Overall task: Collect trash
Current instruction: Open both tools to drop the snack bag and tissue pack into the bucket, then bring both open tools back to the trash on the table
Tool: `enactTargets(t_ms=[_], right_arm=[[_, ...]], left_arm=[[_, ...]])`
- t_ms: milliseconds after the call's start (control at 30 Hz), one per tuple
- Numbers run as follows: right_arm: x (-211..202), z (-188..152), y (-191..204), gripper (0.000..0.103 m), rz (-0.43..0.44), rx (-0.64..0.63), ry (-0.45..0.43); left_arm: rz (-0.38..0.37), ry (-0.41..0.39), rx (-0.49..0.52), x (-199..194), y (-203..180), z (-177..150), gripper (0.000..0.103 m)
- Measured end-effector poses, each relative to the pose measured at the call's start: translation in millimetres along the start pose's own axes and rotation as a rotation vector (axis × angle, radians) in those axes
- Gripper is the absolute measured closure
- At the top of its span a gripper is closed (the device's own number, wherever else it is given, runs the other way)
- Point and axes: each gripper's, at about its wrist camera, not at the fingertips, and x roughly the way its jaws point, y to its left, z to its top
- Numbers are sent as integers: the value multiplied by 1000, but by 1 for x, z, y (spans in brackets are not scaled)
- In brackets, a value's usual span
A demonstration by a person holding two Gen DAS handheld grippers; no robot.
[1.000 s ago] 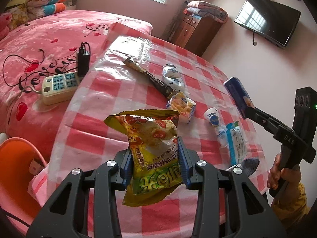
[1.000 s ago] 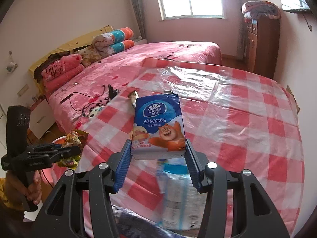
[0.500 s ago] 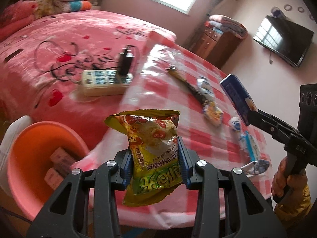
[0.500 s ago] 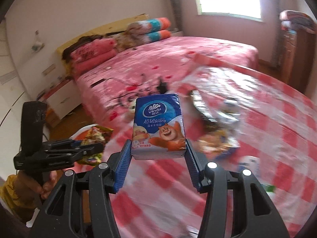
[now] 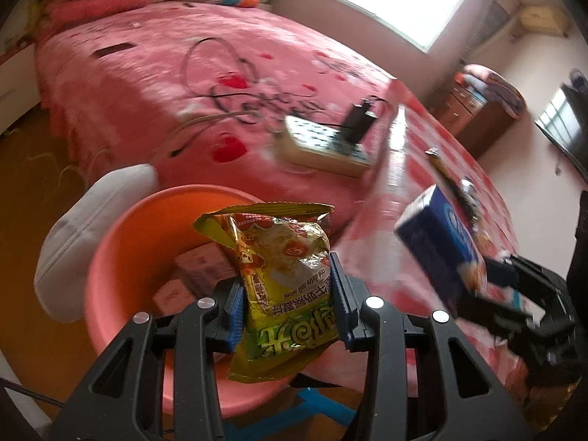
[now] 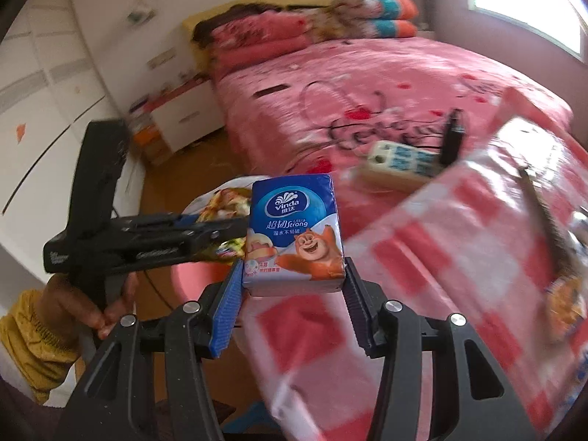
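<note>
My left gripper (image 5: 286, 286) is shut on a yellow-green snack bag (image 5: 283, 279), which hangs over the orange-pink bin (image 5: 121, 253) on the floor. Small boxes lie inside the bin. My right gripper (image 6: 292, 294) is shut on a blue tissue pack (image 6: 294, 231) with a cartoon bear, above the edge of the checked table (image 6: 459, 257). In the left wrist view the tissue pack (image 5: 441, 246) and right gripper (image 5: 503, 286) appear at the right, close to the bin. In the right wrist view the left gripper (image 6: 205, 235) holds the snack bag (image 6: 224, 205) over the bin (image 6: 198, 279).
A pink bed (image 5: 183, 73) lies behind, with a power strip (image 5: 323, 143) and plugged charger on it. More wrappers (image 6: 566, 294) remain on the red-checked table. A white cushion (image 5: 84, 235) lies beside the bin. A person's hand in a yellow sleeve (image 6: 40, 334) holds the left gripper.
Both grippers have swung away from the table toward the bed side and slightly downward, each carrying its item. The bin now sits directly under the snack bag.
</note>
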Motion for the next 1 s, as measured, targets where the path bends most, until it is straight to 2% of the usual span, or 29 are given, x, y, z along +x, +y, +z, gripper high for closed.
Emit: enactTargets(t_ms=[133, 167, 233, 300, 333, 367, 433, 633, 1000], right_arm=[[28, 7, 24, 49, 38, -51, 31], [32, 7, 26, 46, 40, -57, 33], [48, 7, 29, 24, 40, -57, 53], [51, 6, 25, 22, 34, -28, 48], [51, 5, 21, 22, 39, -6, 48], [47, 4, 16, 22, 44, 22, 42], [38, 1, 7, 13, 31, 59, 19], [0, -11, -11, 12, -28, 137, -83], [-32, -40, -28, 10, -112, 182, -170]], left_arm=[[28, -2, -53, 5, 24, -1, 61], [44, -5, -67, 7, 29, -1, 58], [97, -8, -98, 8, 40, -3, 44], [130, -15, -126, 5, 49, -5, 29], [138, -21, -133, 4, 52, -5, 27], [147, -25, -135, 2, 55, -6, 27], [162, -26, -135, 1, 57, -5, 25], [164, -36, -108, 0, 45, -2, 25], [123, -40, 16, -1, -9, -3, 24]])
